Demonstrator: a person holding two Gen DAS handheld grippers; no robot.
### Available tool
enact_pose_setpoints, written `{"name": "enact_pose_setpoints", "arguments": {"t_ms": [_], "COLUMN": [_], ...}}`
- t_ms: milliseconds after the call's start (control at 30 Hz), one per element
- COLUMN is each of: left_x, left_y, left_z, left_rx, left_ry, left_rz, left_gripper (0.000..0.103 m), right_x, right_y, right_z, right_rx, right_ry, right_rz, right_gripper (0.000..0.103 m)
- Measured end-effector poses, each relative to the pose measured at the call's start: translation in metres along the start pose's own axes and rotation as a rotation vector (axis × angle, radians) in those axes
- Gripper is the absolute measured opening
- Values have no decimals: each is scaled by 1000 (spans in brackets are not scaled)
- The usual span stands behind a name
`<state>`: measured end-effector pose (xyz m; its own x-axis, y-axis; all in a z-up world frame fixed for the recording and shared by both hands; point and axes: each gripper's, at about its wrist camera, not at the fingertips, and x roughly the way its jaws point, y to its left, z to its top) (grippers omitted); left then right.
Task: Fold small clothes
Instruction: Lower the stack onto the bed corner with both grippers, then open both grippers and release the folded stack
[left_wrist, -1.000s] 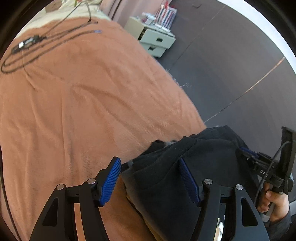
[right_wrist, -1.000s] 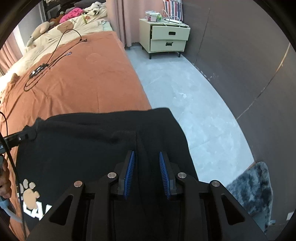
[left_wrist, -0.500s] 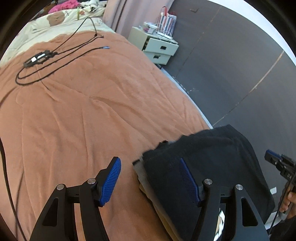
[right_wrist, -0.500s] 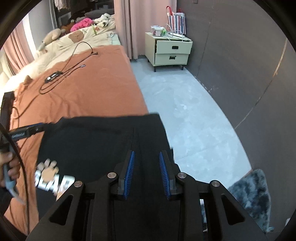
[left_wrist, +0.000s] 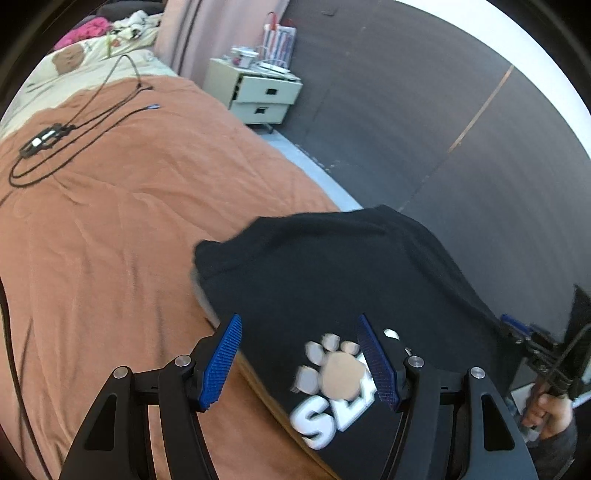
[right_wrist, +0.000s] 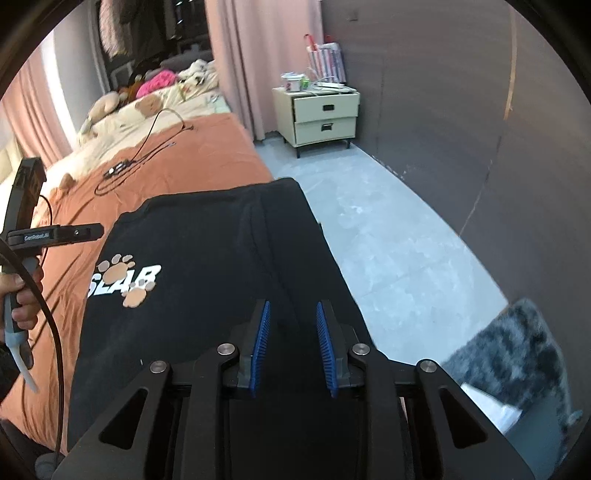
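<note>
Black T-shirt with its paw print lies at your bed's right edge, your left gripper spread empty above it, your right gripper narrowed, grip unclear.

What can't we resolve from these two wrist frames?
- Right gripper hold on the black shirt: right wrist view, dark cloth between the pads hides contact.
- Shirt print: left wrist view, blurred and partly behind a left gripper finger.
- Shirt's near hem: both views, cut off by the gripper bodies.
</note>
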<state>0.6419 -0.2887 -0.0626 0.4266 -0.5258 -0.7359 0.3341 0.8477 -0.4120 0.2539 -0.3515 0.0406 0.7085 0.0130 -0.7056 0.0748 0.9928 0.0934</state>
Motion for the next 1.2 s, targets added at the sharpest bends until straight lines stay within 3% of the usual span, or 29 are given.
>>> {"name": "enact_pose_setpoints", "arguments": {"t_ms": [233,467,700,833,1000,1100,1133,1200], "left_x": [5,2,-9,-19,-31,-41,-46,-58], "left_y": [-23,-24,-29,-39,-52,-59,-61,-64], "left_z": [-21,-33,-56,-65,-74,-78,-80,-84], "left_rx": [44,30,18,39,48,66,65,61], "left_ry": [60,78,111,113,132,128,124,107], "left_rz": [-34,-49,-41,-38,-31,-11,-11,-23], "left_gripper": [67,67,67,67,67,69,74,85], "right_x": [24,39,14,-2,-41,-63,-69,-78], "right_y": [-5,6,12,-3,-4,7,12,24], "right_z": [-25,-23,-22,-31,-35,-30,-30,-32], "right_rx": [92,133,169,240,337,350,347,335], "right_ry": [-10,2,35,59,43,11,11,4], "right_rz": [-12,-35,-100,-138,-114,-67,-55,-47], "right_gripper": [21,21,20,16,16,19,25,54]}}
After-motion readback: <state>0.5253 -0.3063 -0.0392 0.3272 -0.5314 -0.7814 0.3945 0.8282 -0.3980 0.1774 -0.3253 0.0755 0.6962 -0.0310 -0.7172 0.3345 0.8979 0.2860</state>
